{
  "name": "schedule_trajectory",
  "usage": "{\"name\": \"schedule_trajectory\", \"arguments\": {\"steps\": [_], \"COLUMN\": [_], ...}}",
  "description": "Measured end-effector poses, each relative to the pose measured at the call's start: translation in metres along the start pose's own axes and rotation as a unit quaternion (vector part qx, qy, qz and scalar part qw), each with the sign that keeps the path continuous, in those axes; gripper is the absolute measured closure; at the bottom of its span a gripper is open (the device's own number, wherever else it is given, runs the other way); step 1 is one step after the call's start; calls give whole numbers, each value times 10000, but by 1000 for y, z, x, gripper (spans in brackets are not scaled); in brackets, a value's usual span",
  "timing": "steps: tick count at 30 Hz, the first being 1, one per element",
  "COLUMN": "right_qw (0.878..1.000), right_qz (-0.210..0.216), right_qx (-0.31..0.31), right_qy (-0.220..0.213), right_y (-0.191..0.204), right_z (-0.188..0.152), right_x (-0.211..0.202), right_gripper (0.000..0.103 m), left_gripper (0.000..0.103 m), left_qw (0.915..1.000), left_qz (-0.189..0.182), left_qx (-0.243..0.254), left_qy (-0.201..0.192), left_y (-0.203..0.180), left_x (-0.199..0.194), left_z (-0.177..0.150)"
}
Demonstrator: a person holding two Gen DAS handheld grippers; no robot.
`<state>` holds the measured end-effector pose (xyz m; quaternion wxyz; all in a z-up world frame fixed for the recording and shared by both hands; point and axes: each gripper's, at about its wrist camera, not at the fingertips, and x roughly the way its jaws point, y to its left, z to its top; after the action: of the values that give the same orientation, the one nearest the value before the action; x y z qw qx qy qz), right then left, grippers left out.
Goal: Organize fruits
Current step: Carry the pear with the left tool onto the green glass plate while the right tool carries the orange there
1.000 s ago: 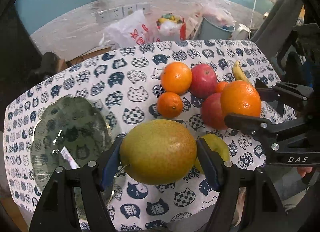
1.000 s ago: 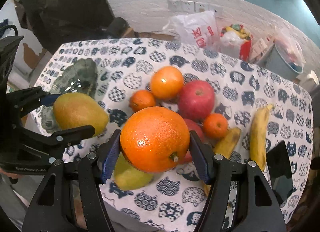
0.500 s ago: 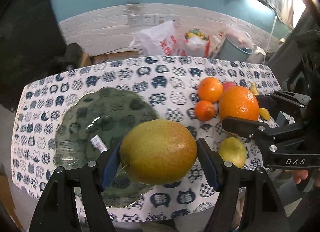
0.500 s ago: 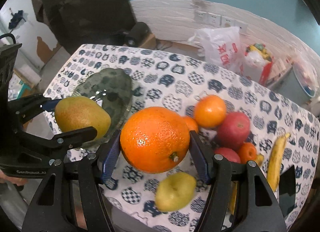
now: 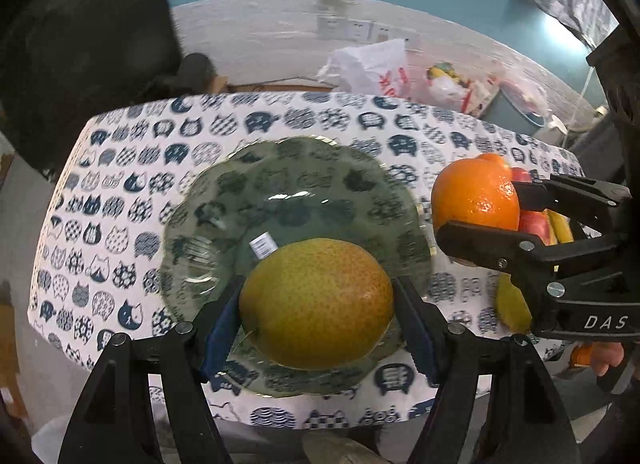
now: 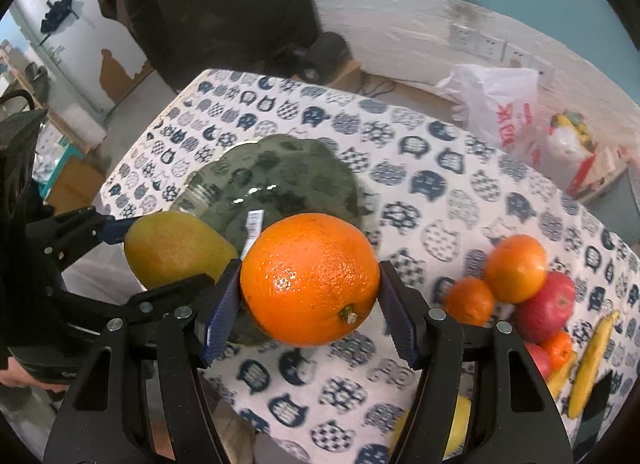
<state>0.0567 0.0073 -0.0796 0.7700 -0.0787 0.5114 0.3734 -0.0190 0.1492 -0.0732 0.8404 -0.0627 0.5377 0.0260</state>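
Teal wall and a whitewashed ledge back the table [image 5: 120,192], draped in a cat-print cloth, where I am sorting fruit. At its centre lies a green glass plate [image 5: 288,192] with a small barcode sticker. Over the plate's near edge my left hand-held gripper [image 5: 318,306] pinches a large yellow-green pear [image 5: 316,302] between its blue pads, clear of the glass. Just to the right, my right hand-held gripper [image 6: 310,298] clamps a big orange [image 6: 310,278] above the cloth (beside the plate's rim, not over its middle). Farther right, the remaining pile waits on the cloth: red apple [image 6: 546,306], two smaller oranges [image 6: 516,268], bananas [image 6: 592,360].
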Motion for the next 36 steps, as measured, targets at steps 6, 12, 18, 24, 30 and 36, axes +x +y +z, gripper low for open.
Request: {"name": "schedule_trajectory", "arguments": {"steps": [6, 12, 18, 24, 30, 36], "right_qw": [9996, 9987, 9973, 9960, 9942, 9948], "right_qz": [116, 166, 159, 88, 204, 251], "right_qx": [-72, -178, -203, -208, -50, -29], "right_qy": [245, 456, 683, 868, 1057, 988], "right_y": [16, 28, 30, 26, 16, 16], "right_z": [6, 8, 4, -1, -4, -4], "right_x": [28, 50, 71, 85, 93, 88], "right_gripper": [37, 37, 37, 37, 36, 36], "left_gripper": [28, 28, 28, 28, 29, 29], "left_qw": [9994, 9985, 9964, 9949, 9951, 9957], "left_qz": [118, 232, 272, 302, 384, 534], "left_qx": [-253, -333, -447, -484, -331, -172], "left_qy": [203, 374, 671, 830, 849, 731], "left_y": [23, 36, 44, 48, 42, 38], "left_x": [14, 28, 46, 56, 57, 52], "left_z": [-7, -11, -19, -24, -23, -19]}}
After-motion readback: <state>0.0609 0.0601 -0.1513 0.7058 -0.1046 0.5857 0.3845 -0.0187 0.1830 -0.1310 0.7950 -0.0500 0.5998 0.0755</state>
